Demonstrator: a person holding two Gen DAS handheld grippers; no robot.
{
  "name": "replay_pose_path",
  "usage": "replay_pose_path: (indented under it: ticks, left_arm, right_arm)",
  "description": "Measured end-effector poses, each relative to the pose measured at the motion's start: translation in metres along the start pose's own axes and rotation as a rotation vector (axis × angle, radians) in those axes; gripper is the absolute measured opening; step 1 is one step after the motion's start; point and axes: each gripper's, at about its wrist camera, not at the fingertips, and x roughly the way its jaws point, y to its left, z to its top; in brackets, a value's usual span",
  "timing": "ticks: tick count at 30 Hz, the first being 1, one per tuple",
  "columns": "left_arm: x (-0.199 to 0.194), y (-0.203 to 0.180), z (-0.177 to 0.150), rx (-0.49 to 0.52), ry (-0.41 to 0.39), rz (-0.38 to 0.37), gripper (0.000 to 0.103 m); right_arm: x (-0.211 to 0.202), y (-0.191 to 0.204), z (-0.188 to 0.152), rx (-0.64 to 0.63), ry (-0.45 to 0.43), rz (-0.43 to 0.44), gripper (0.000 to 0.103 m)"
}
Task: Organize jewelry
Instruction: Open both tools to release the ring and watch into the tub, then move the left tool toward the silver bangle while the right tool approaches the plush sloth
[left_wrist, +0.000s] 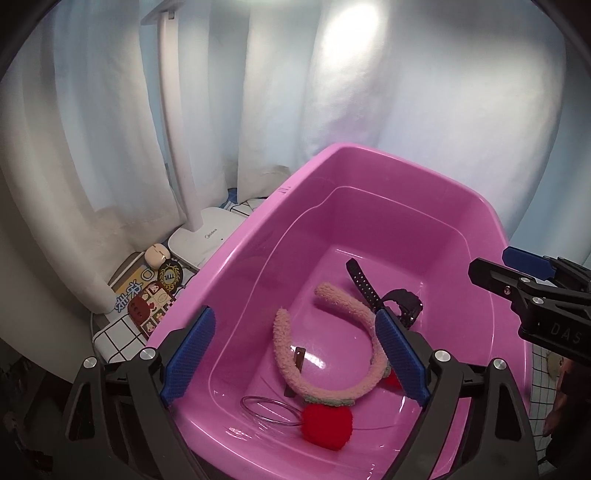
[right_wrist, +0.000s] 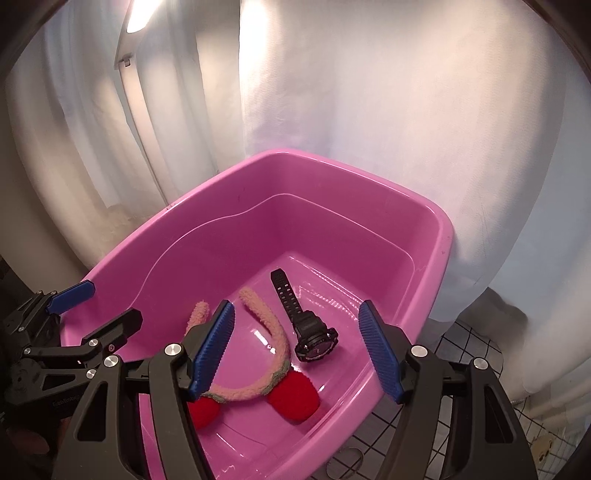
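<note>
A pink plastic tub (left_wrist: 369, 162) (right_wrist: 258, 162) holds the jewelry. In it lie a fuzzy pink headband (left_wrist: 295, 373) (right_wrist: 273, 332) with two red pompoms (left_wrist: 327, 424) (right_wrist: 293, 400), a black wristwatch (left_wrist: 364, 286) (right_wrist: 314, 338), a clear bangle (left_wrist: 269, 410) and a small brown clip (left_wrist: 297, 360). My left gripper (left_wrist: 295, 362) is open and empty above the tub's near end; it also shows at the left of the right wrist view (right_wrist: 99, 306). My right gripper (right_wrist: 299, 354) is open and empty over the watch and headband; it shows at the right of the left wrist view (left_wrist: 517, 273).
The tub stands on a white grid-patterned cloth (left_wrist: 114, 339) (right_wrist: 461, 343). To its left are a white lamp base (left_wrist: 207, 236), a small beige case (left_wrist: 157, 254) and several badges and cards (left_wrist: 151, 295). White curtains (left_wrist: 332, 92) hang behind.
</note>
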Motion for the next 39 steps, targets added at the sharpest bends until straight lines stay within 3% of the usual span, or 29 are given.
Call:
replay_pose_path:
  ticks: [13,22,31,39]
  left_arm:
    - [-0.028,-0.026,-0.003,0.007,-0.044,-0.033,0.089]
    - [-0.037,-0.067,-0.015,0.060,-0.031,-0.074,0.089]
    - [-0.051,-0.115,-0.029,0.092,-0.035,-0.137,0.089]
    - [-0.059,-0.157,-0.051,0.114,-0.005,-0.199,0.089]
  right_arm:
    - [-0.045,-0.027,-0.026,0.079,-0.065,0.013,0.067]
    - [-0.093,-0.063,-0.066,0.184,-0.119,-0.026,0.067]
    - [-0.153,-0.115,-0.136,0.283,-0.159,-0.107,0.067]
    - [-0.193,-0.167,-0.214,0.384,-0.133,-0.207,0.067]
